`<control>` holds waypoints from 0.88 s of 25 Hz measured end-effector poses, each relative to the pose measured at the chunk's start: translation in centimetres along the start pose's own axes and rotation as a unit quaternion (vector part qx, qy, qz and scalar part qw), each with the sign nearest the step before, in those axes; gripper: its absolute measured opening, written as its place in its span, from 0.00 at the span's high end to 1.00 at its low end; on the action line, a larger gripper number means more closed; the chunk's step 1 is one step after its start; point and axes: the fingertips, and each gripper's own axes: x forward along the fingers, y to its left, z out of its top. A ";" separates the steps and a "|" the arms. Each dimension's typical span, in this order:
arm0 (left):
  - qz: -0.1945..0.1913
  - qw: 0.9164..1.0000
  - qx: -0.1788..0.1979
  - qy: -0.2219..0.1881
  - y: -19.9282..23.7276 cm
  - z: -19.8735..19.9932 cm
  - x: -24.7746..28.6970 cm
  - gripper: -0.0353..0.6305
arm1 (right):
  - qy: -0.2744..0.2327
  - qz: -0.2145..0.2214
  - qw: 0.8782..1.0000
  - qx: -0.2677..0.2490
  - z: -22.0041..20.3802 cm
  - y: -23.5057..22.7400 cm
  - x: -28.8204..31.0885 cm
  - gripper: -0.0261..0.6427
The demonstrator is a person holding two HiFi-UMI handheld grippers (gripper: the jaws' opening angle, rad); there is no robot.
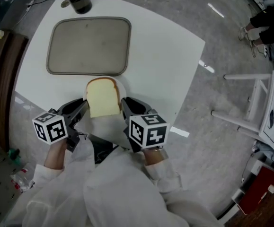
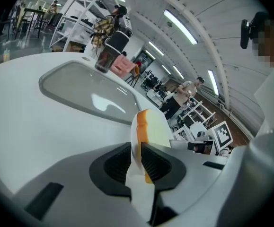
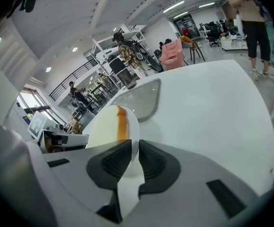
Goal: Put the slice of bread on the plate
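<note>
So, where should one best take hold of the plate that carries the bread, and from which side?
Take the plate by its thin bare rim, coming in level from left and right. The bread slice covers the middle and the plate is flat, so only the edge fits a claw. The left claw and right claw are shut on opposite edges this way.

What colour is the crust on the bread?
Orange-brown crust on pale yellow bread; the left gripper view shows it best.

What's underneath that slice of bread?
A white plate: only its rim shows around the slice of bread; the middle is covered. The left gripper and right gripper each pinch that rim.
</note>
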 end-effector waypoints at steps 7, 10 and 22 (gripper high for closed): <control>-0.018 1.000 0.019 0.003 2.4 4.4 0.1 0.84 | -0.012 -0.011 1.000 -0.004 3.1 1.4 2.4 0.88; -0.026 0.999 0.031 -0.001 3.3 6.5 0.1 0.84 | -0.017 -0.017 1.000 -0.015 4.8 2.0 3.5 0.88; -0.038 0.998 0.051 -0.003 6.5 12.5 0.7 0.84 | -0.035 -0.012 0.999 0.000 9.2 3.3 7.3 0.88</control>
